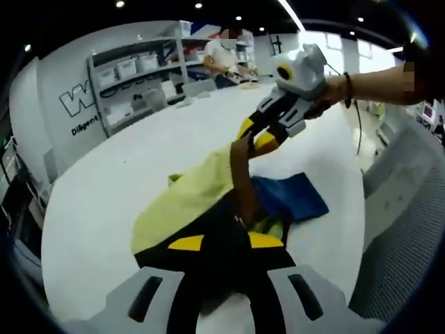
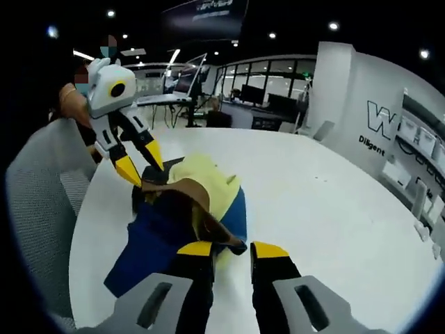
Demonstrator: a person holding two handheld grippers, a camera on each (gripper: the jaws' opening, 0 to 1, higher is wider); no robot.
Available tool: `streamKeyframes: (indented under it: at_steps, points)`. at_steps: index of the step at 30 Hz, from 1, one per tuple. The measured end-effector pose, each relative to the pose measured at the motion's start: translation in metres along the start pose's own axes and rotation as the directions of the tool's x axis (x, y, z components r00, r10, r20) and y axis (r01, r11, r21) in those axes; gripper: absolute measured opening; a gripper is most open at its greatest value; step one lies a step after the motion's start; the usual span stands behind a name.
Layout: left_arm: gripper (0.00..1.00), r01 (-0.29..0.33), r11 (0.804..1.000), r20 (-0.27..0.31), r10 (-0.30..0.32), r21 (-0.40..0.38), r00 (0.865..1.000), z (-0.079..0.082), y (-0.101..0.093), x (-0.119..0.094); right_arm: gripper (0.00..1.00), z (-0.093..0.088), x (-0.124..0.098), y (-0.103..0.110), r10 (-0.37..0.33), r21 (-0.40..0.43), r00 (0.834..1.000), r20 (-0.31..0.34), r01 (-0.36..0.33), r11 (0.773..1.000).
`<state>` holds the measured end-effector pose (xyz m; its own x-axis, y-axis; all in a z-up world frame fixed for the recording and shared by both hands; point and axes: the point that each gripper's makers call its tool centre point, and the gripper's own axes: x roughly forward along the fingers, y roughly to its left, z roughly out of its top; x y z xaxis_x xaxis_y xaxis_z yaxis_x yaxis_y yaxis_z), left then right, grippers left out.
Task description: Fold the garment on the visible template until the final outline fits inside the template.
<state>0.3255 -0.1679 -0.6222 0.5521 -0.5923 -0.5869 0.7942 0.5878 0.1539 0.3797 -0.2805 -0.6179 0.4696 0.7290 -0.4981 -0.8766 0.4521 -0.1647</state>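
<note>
1. Left gripper (image 1: 221, 245): in the left gripper view my jaws are closed narrow on the garment (image 1: 188, 202), pinching a dark fold at the near edge. The yellow cloth rises from this pinch toward my other hand.
2. The garment is yellow with a brown band and dark trim. It lies on the white table (image 1: 104, 188), partly over the blue template (image 1: 292, 195), with one end lifted off the surface between my two grippers.
3. Right gripper (image 2: 231, 249): in the right gripper view its yellow-tipped jaws stand a little apart, with a brown edge of the garment between the tips. In the left gripper view the brown band runs up into these jaws, so I judge they hold it, though the grip looks shallow.
4. Step in hand, as I judge it: carrying a fold across. Keep both pinches level and the cloth lightly taut so the fold line stays straight.
5. Lower the lifted edge onto the template, not beside it. Blue cloth shows on both sides of the garment, so centre the fold before letting go.
6. Release one side only after the edge rests flat.
</note>
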Motion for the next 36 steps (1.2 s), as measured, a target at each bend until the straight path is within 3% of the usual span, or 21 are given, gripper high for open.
streamKeyframes:
  at_steps: [9,17,23,31,36]
  points:
    - [0.00,0.008,1.000,0.005,-0.008,-0.022,1.000,-0.003,0.005,-0.003,0.00,0.010,0.004,0.001,0.021,-0.022,1.000,0.023,-0.020,1.000]
    - [0.00,-0.001,0.999,0.019,0.002,-0.046,1.000,-0.001,0.008,-0.007,0.00,0.017,0.004,0.001,0.023,-0.024,0.999,0.033,-0.022,0.999]
    - [0.00,-0.015,0.997,0.048,0.019,-0.075,0.999,0.010,0.016,-0.018,0.00,0.023,-0.003,-0.003,0.008,-0.005,0.999,0.038,-0.007,1.000]
    - [0.00,-0.067,0.989,0.093,0.079,-0.130,0.992,0.027,0.036,-0.034,0.00,0.031,-0.009,-0.007,-0.001,-0.007,1.000,0.026,0.001,1.000]
    - [0.00,-0.122,0.981,0.120,0.141,-0.151,0.983,0.041,0.056,-0.041,0.00,0.046,-0.014,-0.010,-0.004,0.026,0.999,0.039,0.003,1.000]
